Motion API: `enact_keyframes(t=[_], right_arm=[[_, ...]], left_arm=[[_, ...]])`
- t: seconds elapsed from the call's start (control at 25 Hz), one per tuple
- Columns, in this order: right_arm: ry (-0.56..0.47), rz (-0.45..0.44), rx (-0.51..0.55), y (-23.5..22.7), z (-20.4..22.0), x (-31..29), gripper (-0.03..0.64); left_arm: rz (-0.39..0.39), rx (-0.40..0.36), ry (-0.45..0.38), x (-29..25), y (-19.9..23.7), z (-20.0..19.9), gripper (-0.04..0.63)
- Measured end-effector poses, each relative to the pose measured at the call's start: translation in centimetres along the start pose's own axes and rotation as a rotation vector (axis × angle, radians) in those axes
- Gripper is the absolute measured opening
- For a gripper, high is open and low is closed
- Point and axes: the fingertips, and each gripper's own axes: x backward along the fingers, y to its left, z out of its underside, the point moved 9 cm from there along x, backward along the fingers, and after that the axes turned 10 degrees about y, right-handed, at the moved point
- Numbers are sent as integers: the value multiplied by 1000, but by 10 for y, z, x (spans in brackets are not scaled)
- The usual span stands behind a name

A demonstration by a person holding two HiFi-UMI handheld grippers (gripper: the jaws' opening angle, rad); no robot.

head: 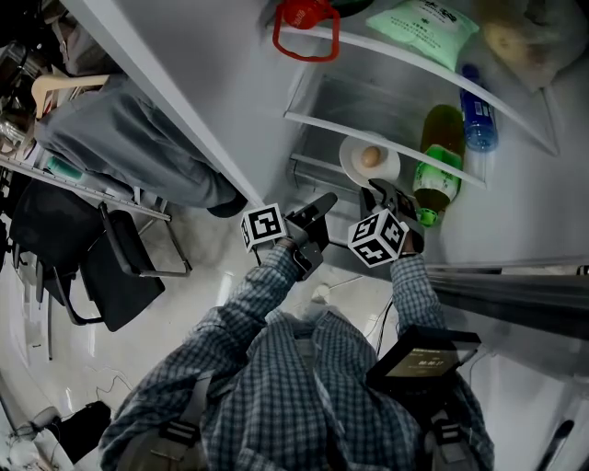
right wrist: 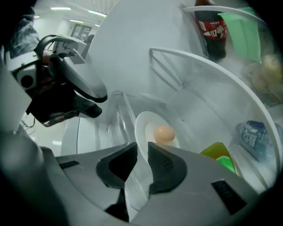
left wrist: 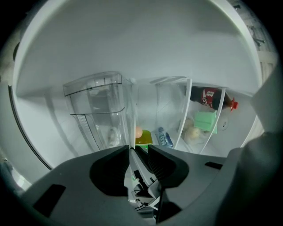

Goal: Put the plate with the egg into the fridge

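A white plate (head: 351, 166) with a brown egg (head: 371, 156) lies on a glass shelf (head: 317, 122) inside the open fridge. In the right gripper view the plate (right wrist: 144, 129) and egg (right wrist: 164, 133) sit just past my jaws. My right gripper (head: 376, 196) (right wrist: 142, 155) is open, its pads standing either side of the plate's near rim without pressing it. My left gripper (head: 322, 204) (left wrist: 139, 152) hovers beside it at the shelf front, jaws shut. A thin clear shelf edge runs toward the left jaws. The egg (left wrist: 139, 132) shows small in the left gripper view.
A green bottle (head: 440, 167) stands right of the plate, a blue water bottle (head: 479, 124) behind it. A cola bottle (right wrist: 211, 28) and green packet (head: 423, 28) lie on higher shelves. The fridge door (head: 175, 83) is at the left, an office chair (head: 120, 271) beyond it.
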Motion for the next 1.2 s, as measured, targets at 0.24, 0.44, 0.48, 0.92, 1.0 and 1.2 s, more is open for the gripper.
enact_keyframes(t=[0.24,0.44,0.48,0.92,1.0,1.2], right_arm=[[-2,-8,-19,1,1,0,63],[-3,13,12,2,2,1,67],[-3,20,17,2,2,1,74],[20,91,116,7,0,1,115],[23,85,109,7,1,1,115],[24,84,98,7,7,4,114]], left_arm=[[-4,0,0,-1,2,1,115],[-4,0,0,-2,1,2,115],[-9,0,1,-2,2,2,115],[14,23,-2,-16,2,0,115],[17,19,9,-26,0,-2,115],[10,10,25,-45,-4,-4,115]])
